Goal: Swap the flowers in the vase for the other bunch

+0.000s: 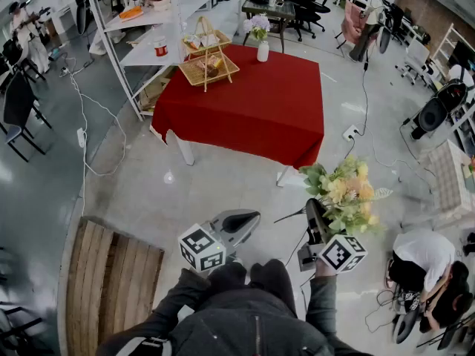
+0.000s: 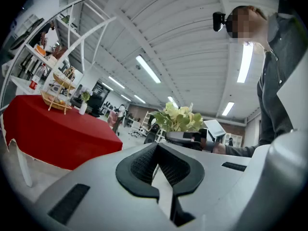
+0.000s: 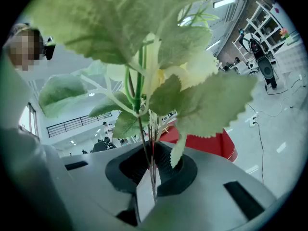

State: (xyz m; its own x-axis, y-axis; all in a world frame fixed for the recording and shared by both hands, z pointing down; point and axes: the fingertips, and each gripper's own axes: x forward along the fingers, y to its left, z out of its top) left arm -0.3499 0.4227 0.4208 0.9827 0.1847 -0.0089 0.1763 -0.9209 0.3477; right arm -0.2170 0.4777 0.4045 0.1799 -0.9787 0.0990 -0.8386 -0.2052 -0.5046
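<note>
Yellow bunch (image 1: pixel 345 195) stands clamped by its stems in right gripper (image 1: pixel 312 208).

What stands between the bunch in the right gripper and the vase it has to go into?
The vase is already full: purple flowers fill its mouth. Otherwise only open floor and the red table lie between it and the bunch; the basket stand sits off to one side.

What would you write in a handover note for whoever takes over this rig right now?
Left gripper: shut, empty.
Right gripper: shut on the stems of the yellow bunch.
White vase stands near the far edge of the red table, with the purple flowers in it.
Done: new bunch in hand.
Left: walk up, pull the purple flowers out, put the yellow bunch in.
</note>
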